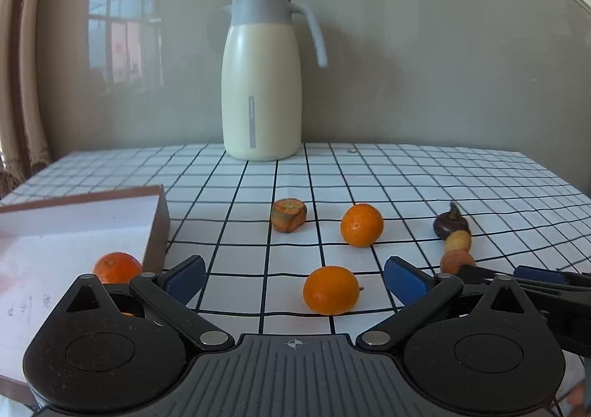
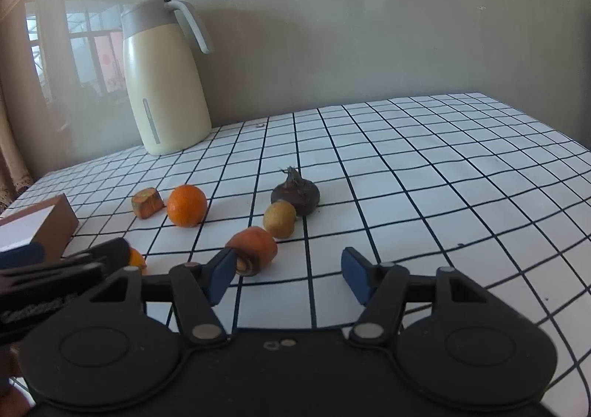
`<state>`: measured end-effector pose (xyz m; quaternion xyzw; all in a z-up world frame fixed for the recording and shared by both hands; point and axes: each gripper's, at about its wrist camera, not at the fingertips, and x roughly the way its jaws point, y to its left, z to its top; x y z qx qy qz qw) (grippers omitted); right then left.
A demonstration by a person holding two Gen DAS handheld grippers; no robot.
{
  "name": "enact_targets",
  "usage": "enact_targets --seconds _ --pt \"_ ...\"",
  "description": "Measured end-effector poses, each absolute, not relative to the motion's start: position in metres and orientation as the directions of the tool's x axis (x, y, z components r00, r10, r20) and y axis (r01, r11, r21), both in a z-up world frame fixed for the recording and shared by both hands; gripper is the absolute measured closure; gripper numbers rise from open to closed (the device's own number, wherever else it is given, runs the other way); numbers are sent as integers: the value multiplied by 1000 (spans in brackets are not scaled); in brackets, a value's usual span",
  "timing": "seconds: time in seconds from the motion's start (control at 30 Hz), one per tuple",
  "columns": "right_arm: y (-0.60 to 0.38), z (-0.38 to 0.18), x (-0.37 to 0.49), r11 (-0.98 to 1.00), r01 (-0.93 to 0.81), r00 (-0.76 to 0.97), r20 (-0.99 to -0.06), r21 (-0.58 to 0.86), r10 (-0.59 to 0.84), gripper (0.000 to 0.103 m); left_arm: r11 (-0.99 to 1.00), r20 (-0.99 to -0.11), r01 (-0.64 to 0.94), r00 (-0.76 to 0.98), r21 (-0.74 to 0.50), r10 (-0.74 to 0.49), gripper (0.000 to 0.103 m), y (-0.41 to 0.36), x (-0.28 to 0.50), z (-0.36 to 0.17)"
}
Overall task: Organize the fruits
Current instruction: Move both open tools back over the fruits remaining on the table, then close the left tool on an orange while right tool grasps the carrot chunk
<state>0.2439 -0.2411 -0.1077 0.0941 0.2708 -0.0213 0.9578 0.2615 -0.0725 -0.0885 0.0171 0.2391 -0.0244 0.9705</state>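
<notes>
My left wrist camera sits low behind the left gripper [image 1: 293, 282], tilted slightly down and facing the back wall square on, the jug [image 1: 262, 84] dead ahead. My right wrist camera rides behind the right gripper [image 2: 288, 276], just as low and close, angled leftward so the jug [image 2: 164, 84] stands upper left. Both views share the checked tablecloth [image 1: 369, 173], the box corner [image 2: 55, 221], the middle orange [image 1: 361, 224] and the carrot stub [image 2: 147, 202]; each catches the other gripper at its edge.

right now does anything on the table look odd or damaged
Yes: two cut carrot stubs and a dark bulb-like root lie among the oranges. The stubs show raw cut ends. Nothing is spilled.
</notes>
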Motion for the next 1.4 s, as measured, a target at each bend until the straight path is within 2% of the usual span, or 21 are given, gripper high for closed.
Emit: enact_targets --seconds 0.07,0.13,0.27,0.47,0.63,1.07,1.17,1.37,1.4 --pt "-240 -108 245 981 83 850 -526 178 23 58 999 -478 50 877 9 -39 1 -72 267 -92" --pt "-241 -109 246 978 83 848 -528 190 31 61 998 -495 57 867 -4 -52 8 -73 271 -94" --pt "-247 -108 240 971 82 853 -520 224 48 56 998 -508 66 859 -13 -63 10 -74 274 -97" --pt "-252 -105 236 967 83 861 -507 242 52 56 996 -530 86 845 -1 -73 29 -82 278 -98" --pt "-251 -104 238 960 74 866 -495 269 72 54 993 -558 118 824 9 -93 65 -88 282 -101" --pt "-228 -111 261 968 59 841 -534 243 83 53 998 -570 68 820 13 -49 64 -68 276 -102" --pt "-225 -112 266 971 68 839 -539 228 68 58 997 -570 69 821 18 -47 64 -68 275 -103" --pt "-222 -114 270 976 64 834 -548 209 62 81 997 -565 68 824 21 -45 64 -69 274 -103" --pt "-222 -114 270 976 63 835 -546 208 62 81 997 -563 69 825 22 -44 64 -69 274 -103"
